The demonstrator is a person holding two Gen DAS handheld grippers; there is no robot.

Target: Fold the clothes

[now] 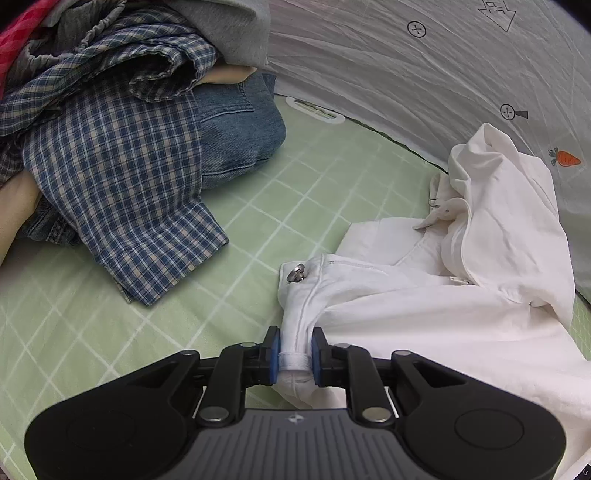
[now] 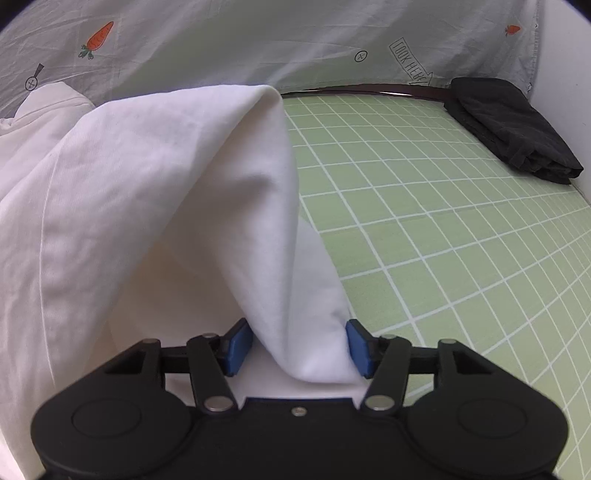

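White trousers (image 1: 424, 295) lie on the green checked sheet (image 1: 280, 206), waistband with a metal button (image 1: 295, 275) toward me. My left gripper (image 1: 295, 350) is shut on the waistband edge, blue pads pressing the bunched white cloth. In the right wrist view the same white trousers (image 2: 166, 192) rise in a tall fold in front of me. My right gripper (image 2: 299, 347) has its blue pads (image 2: 238, 345) fairly wide apart with a thick fold of the white cloth between them; both pads touch the cloth.
A heap of unfolded clothes lies at the left: a blue plaid shirt (image 1: 122, 173), jeans (image 1: 236, 136) and a grey garment (image 1: 229, 29). A folded black garment (image 2: 513, 125) lies at the far right. A grey carrot-print cloth (image 2: 258, 44) hangs along the back.
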